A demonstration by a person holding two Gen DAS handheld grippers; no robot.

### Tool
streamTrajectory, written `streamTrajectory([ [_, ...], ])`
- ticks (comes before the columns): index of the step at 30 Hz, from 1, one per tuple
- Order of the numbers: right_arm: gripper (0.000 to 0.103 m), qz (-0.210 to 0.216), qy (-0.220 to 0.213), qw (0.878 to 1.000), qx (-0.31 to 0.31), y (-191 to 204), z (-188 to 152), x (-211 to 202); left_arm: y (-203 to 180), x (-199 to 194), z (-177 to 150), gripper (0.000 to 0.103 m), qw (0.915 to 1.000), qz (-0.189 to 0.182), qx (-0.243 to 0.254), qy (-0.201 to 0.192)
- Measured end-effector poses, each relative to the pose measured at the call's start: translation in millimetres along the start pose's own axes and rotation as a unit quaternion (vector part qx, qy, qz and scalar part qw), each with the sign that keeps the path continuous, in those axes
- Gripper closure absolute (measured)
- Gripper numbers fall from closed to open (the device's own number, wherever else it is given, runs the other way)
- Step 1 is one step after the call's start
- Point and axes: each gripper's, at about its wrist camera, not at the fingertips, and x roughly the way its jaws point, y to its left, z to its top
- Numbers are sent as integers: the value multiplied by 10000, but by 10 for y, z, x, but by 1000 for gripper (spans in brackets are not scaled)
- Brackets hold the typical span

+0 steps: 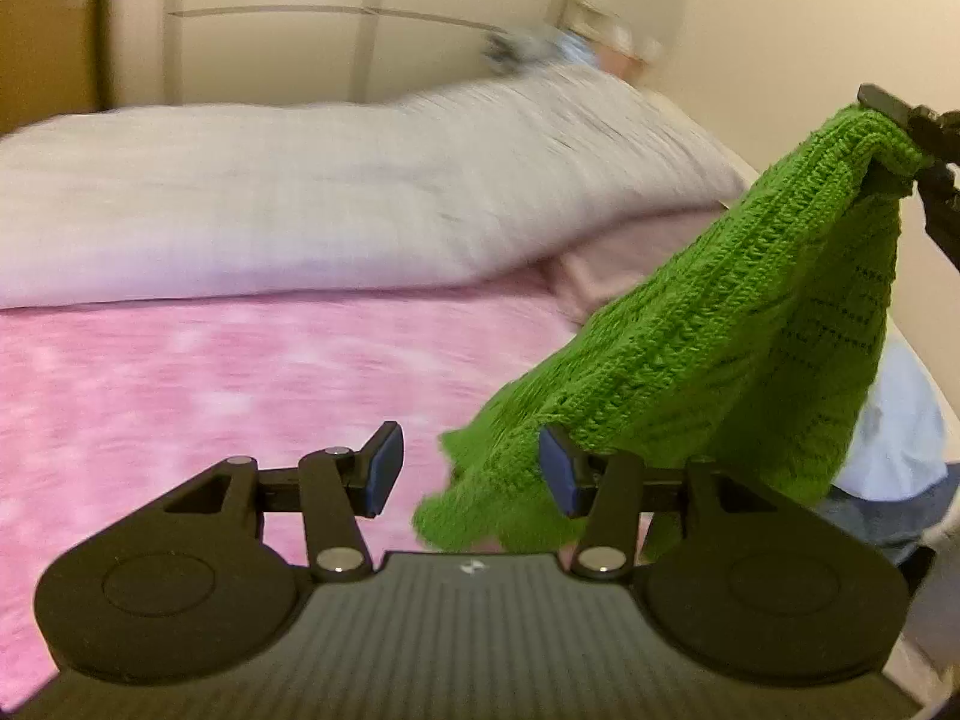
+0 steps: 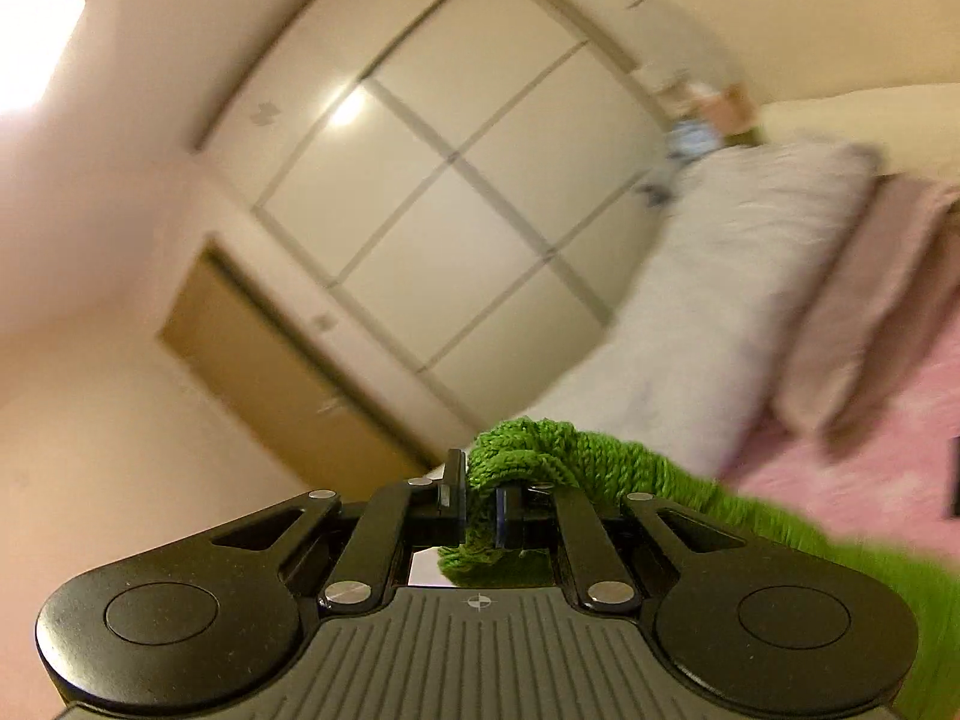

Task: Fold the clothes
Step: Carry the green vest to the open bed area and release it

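Observation:
A green knitted garment point(image 1: 732, 336) hangs in the air over the pink bedspread point(image 1: 210, 384). Its top corner is pinched by my right gripper point(image 1: 900, 132), seen at the upper right of the left wrist view. In the right wrist view that gripper point(image 2: 481, 510) is shut on a bunched fold of the green knit point(image 2: 540, 456), which trails off to the lower right. My left gripper point(image 1: 471, 471) is open low over the bed. The garment's lower edge drapes over its right finger point(image 1: 561, 468), with only a bit of cloth reaching between the pads.
A folded grey-white duvet point(image 1: 300, 204) lies across the far side of the bed, with a pinkish pillow point(image 1: 624, 264) beside it. White wardrobe doors point(image 2: 456, 180) and a wooden door point(image 2: 288, 372) stand behind. A person's light shirt and jeans point(image 1: 894, 456) show at the right edge.

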Motion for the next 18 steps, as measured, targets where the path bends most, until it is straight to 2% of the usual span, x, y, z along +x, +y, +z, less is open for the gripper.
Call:
streamTrajectory([
  [1, 96, 150, 184, 9997, -41, 186, -90, 86, 178, -192, -36, 57, 9998, 142, -80, -76],
  [3, 92, 285, 846, 9960, -24, 503, -302, 342, 533, -576, -107, 57, 9985, 426, -241, -227],
  [5, 71, 177, 1679, 9855, -158, 773, -582, 617, 864, -934, -185, 57, 9962, 700, -392, -352],
  [6, 69, 110, 1922, 9809, -294, 902, -728, 692, 909, -980, -257, 57, 9956, 791, -420, -290],
  [9, 65, 9, 2171, 9712, -985, 1214, -1168, 744, 1044, -1119, -472, 57, 9930, 1064, -503, -102],
  [11, 64, -215, 2516, 9551, -1548, 1417, -1467, 728, 1133, -1212, -616, 57, 9906, 1246, -558, 24],
  [14, 63, -709, 3131, 9163, -2394, 1472, -1930, 626, 1268, -1352, -831, 57, 9861, 1517, -640, 212],
  [16, 63, -927, 3466, 8974, -2568, 1407, -2199, 513, 1340, -1442, -974, 57, 9827, 1684, -691, 331],
  [18, 63, -1065, 3686, 8890, -2502, 1402, -2452, 300, 1218, -1499, -1095, 57, 9819, 1725, -694, 352],
])
